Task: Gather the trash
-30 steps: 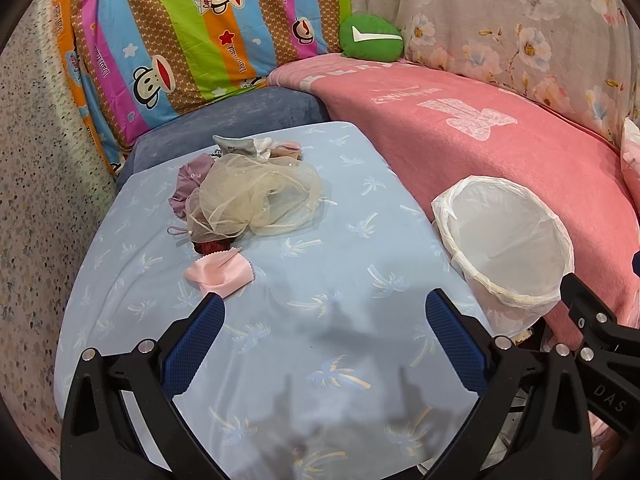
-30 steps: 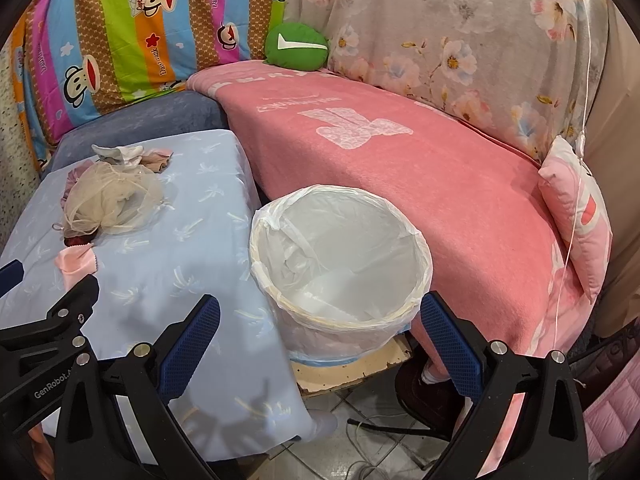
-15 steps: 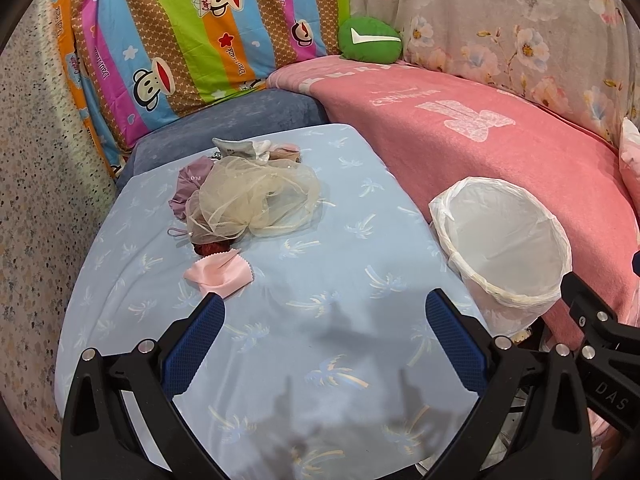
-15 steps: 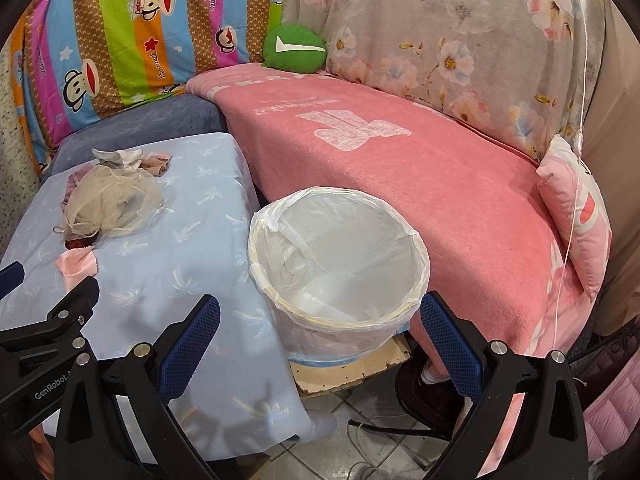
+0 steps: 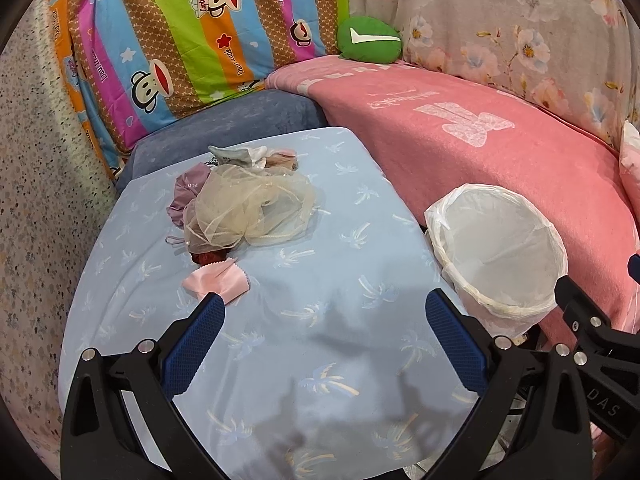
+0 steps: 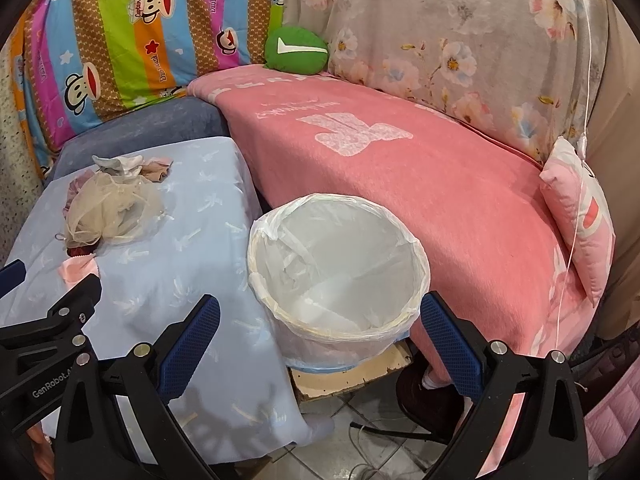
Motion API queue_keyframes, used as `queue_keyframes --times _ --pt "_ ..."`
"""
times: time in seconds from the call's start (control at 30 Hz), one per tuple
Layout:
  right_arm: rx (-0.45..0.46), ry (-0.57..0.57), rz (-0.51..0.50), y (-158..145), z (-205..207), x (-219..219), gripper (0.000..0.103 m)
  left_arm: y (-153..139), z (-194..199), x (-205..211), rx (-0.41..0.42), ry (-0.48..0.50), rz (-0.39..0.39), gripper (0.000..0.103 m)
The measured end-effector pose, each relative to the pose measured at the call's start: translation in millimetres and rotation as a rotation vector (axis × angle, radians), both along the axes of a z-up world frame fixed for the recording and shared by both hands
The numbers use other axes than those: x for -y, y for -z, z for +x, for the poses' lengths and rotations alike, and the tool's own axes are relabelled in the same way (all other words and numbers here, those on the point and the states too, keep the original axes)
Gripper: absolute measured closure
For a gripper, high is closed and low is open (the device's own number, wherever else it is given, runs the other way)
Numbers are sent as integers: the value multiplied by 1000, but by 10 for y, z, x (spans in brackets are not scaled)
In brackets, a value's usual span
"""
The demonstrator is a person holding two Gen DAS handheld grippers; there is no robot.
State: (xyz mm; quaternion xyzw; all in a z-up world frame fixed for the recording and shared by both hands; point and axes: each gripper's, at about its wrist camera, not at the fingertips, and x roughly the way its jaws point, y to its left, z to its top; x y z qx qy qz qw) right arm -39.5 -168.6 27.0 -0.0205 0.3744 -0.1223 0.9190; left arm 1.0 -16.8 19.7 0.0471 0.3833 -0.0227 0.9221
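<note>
The left gripper (image 5: 324,316) hovers low in the frame over the counter (image 5: 320,352), which is draped in a pale blue cloth with palm prints; its blue-padded fingers (image 5: 192,344) are spread wide and grasp nothing. The right gripper (image 6: 318,320) is likewise released, its fingers (image 6: 188,344) standing wide apart at the bottom of its view, with the lined bin showing between them.

The trash sits in a heap in the upper left part of the left wrist view: a cream mesh bundle (image 5: 252,204) in the middle, a mauve cloth (image 5: 184,196) touching its left side, grey and white scraps (image 5: 240,156) just behind it, and a dark red scrap (image 5: 208,258) tucked under its near edge. A pink cloth piece (image 5: 218,282) lies just below the heap, close to the left finger tip.

The bin (image 6: 336,268), lined with a white bag, stands just beside the counter's right edge, at the centre of the right wrist view, against the pink blanket (image 6: 400,168). A green cushion (image 6: 296,48) rests at the top centre
</note>
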Motion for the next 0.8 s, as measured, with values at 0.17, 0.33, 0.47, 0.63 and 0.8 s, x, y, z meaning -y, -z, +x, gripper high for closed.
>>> queue_keyframes --times 0.17,0.33,0.47,0.63,0.8 --pt "2 -2 10 -47 101 52 6 -34 73 35 -6 -4 6 7" --pt "-1 -11 6 -91 179 81 6 -63 137 57 -19 -15 7 7" --pt "-5 -25 -1 -108 222 66 6 -73 162 40 -26 -31 1 7" --pt "-11 -50 -11 -113 251 33 6 -80 167 5 -36 -56 -9 7" --pt "-13 -55 -19 -102 250 23 6 -58 173 -30 -51 -74 -23 7"
